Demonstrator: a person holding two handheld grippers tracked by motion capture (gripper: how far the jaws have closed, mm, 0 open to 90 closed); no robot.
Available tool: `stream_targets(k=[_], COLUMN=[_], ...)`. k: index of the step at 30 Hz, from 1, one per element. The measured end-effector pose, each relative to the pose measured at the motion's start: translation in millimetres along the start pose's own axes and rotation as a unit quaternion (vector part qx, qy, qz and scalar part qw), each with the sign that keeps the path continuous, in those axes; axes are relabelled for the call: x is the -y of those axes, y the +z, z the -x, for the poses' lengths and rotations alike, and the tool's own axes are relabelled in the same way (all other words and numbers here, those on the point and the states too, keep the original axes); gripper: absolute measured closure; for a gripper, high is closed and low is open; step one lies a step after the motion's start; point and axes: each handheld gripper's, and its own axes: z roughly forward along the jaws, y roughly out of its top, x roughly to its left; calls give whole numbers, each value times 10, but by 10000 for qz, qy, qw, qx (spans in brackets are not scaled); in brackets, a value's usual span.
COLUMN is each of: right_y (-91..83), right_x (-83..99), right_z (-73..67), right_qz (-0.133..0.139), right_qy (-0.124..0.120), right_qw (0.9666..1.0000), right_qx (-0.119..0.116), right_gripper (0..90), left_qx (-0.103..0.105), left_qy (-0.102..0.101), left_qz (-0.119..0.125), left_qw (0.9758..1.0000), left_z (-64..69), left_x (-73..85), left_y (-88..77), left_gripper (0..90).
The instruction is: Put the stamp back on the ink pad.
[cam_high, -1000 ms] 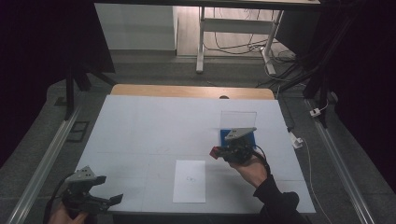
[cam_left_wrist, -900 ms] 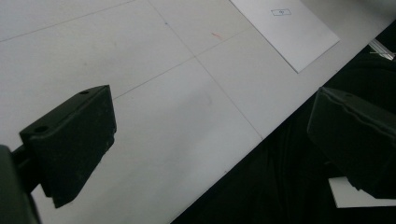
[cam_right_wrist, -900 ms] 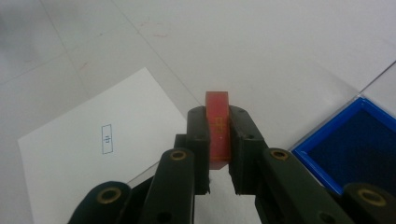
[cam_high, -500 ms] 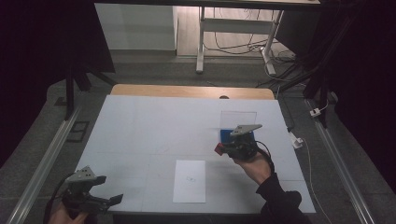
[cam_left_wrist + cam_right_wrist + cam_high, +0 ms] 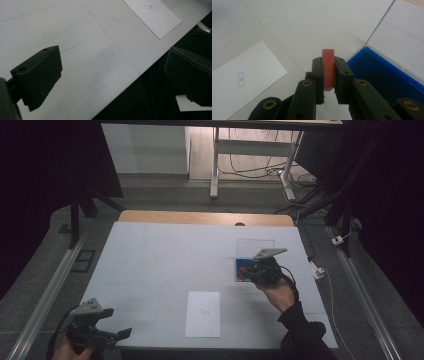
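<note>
My right gripper [image 5: 252, 271] [image 5: 328, 62] is shut on a flat red piece [image 5: 328, 70] that stands on edge between its pads. It hovers at the near left corner of a shallow blue box [image 5: 243, 264] [image 5: 382, 77], whose clear lid [image 5: 255, 247] [image 5: 402, 42] stands up behind it. A white sheet of paper [image 5: 203, 313] [image 5: 244, 77] [image 5: 152, 17] with a small printed mark lies near the table's front edge. My left gripper [image 5: 117, 332] [image 5: 112, 65] hangs at the front left corner, jaws wide open and nothing between them.
The white table top [image 5: 165, 255] has thin ruled lines and a wooden strip [image 5: 205, 217] along its far edge. Metal rails [image 5: 50, 290] run down both sides. A small white plug [image 5: 316, 270] with a cable lies off the right edge.
My right gripper has shifted a little to the right and away with the red piece in it. The left gripper has stayed put.
</note>
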Motion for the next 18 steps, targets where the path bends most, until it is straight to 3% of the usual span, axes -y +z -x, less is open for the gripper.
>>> stream_targets(k=[18], right_y=[-38], right_x=[32], right_z=[273], right_qz=[25], right_qy=[294], right_qw=[9984], right_qx=[473], right_gripper=[796], left_qx=[-4], left_qy=[-10], left_qz=[-2], left_qw=[10000], left_z=[-2], left_x=[0], left_y=[0], left_gripper=[20])
